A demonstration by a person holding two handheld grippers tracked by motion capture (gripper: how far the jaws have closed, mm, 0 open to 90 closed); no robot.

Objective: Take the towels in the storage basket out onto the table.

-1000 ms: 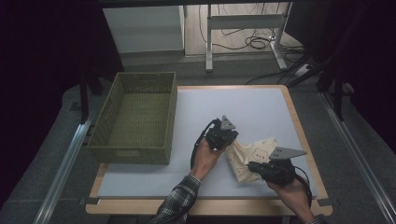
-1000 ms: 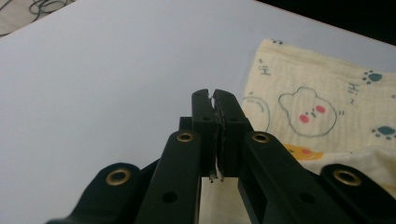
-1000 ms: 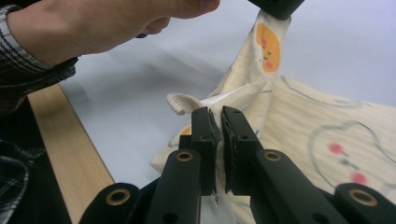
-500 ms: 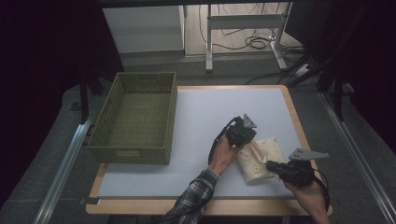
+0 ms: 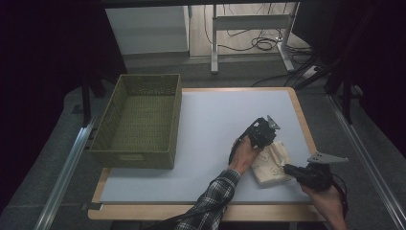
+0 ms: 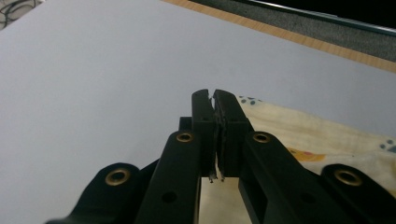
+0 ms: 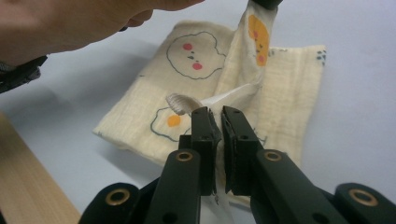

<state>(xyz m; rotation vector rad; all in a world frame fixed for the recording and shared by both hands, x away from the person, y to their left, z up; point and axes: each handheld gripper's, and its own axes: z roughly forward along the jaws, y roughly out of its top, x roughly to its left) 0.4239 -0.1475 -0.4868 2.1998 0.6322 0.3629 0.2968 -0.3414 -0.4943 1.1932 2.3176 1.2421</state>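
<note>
High view: you stand at the near edge of the counter (image 5: pixel 206 120), forearms coming in from below.
Cloth (image 5: pixel 272 163): cream fabric printed with cartoon faces and orange patches, lying folded on the white counter near its right front corner, between your two grippers.
Left gripper (image 5: pixel 266 136): at the far end of the cloth, your left hand (image 5: pixel 245 155) behind it; jaws clenched.
Left gripper view: your gripper (image 6: pixel 214 100) has its two black jaws pressed together with a sliver of fabric showing in the seam; the cloth (image 6: pixel 322 140) spreads out to the right of them.
Left grasp: in the right gripper view a strip of the cloth rises taut to the top edge, where a dark tip pinches it, so you are grasping a fold there.
Right gripper (image 5: pixel 289 168): at the near right edge of the cloth, held level over the counter; grey three-cornered plate on top.
Right gripper view: your gripper (image 7: pixel 215 116) has its jaws closed on a white strip of the cloth, with a small rolled edge just left of the tips; the cloth (image 7: pixel 196 60) lies flat beyond.
Basket (image 5: pixel 136 122): green woven, rectangular, on the left part of the counter, well apart from the cloth.
Sleeve (image 5: pixel 213 201): plaid, on your left forearm.
</note>
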